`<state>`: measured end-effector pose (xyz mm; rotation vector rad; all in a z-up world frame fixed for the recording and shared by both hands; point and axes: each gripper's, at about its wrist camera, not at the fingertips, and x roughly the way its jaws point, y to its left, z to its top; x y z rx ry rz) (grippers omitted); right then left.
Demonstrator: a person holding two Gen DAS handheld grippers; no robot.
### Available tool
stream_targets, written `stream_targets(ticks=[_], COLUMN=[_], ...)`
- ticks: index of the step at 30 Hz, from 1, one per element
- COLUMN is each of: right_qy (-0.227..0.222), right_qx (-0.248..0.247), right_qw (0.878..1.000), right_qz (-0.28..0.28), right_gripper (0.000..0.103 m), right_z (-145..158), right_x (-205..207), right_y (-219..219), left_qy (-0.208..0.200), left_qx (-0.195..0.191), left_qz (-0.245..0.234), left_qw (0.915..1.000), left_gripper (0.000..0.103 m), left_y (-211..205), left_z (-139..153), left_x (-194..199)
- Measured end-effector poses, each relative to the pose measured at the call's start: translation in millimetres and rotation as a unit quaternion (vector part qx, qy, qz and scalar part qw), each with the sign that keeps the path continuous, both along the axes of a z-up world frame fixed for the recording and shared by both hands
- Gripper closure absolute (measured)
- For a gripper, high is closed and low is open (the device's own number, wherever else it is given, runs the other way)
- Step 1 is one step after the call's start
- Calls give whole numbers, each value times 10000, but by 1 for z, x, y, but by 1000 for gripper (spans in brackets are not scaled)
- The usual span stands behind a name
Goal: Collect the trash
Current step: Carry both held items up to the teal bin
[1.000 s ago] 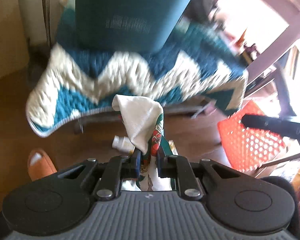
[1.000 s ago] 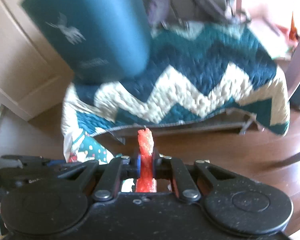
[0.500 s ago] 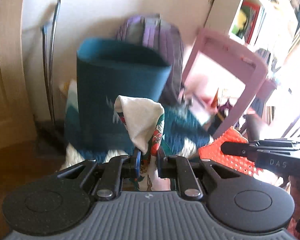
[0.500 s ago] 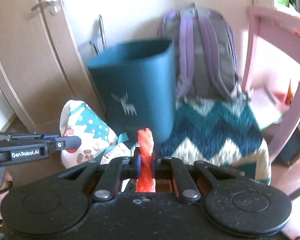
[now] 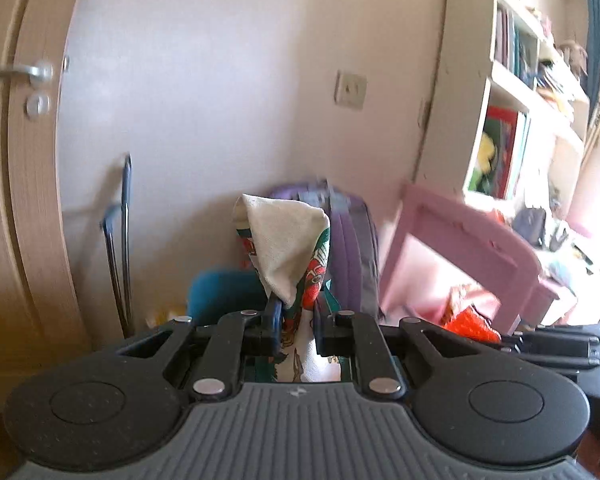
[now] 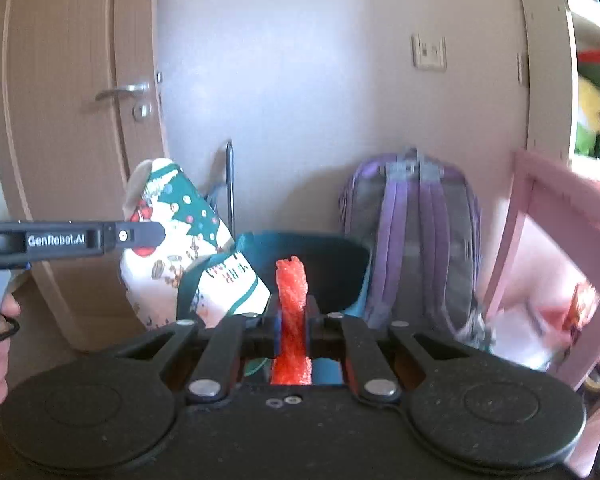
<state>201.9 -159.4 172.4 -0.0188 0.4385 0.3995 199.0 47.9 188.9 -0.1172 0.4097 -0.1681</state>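
My left gripper (image 5: 296, 316) is clenched on the printed paper wrapper (image 5: 290, 256), my right gripper (image 6: 291, 322) pinches the red mesh scrap (image 6: 292, 300). Both hang just above the teal bin (image 6: 332, 256), beside the purple backpack (image 6: 416, 240).

The bin (image 6: 332, 264) stands before the wall, backpack (image 6: 416, 236) at its right, door (image 6: 72, 120) far left.

Left gripper (image 5: 296, 322) jaws clamped, right gripper (image 6: 291, 326) jaws clamped
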Motion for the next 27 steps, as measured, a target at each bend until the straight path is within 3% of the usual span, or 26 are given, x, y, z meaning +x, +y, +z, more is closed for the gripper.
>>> stream_targets(ticks=[6, 13, 18, 27], right_qy=[-245, -206, 108, 717], right_qx=[74, 103, 209, 131], right_qw=[9997, 9996, 9995, 9971], right_qz=[-63, -163, -220, -211], right_gripper=[95, 95, 95, 94], right_z=[19, 2, -23, -82], right_x=[38, 90, 128, 178], right_y=[16, 33, 39, 47], left_qy=[-298, -317, -188, 711], left_qx=[153, 413, 550, 581], left_qz=[189, 360, 433, 457], left_qw=[9993, 9980, 9974, 9947], left_gripper=[88, 88, 88, 88], left_y=[0, -6, -14, -14], left_z=[29, 18, -3, -84], left_x=[38, 90, 129, 186])
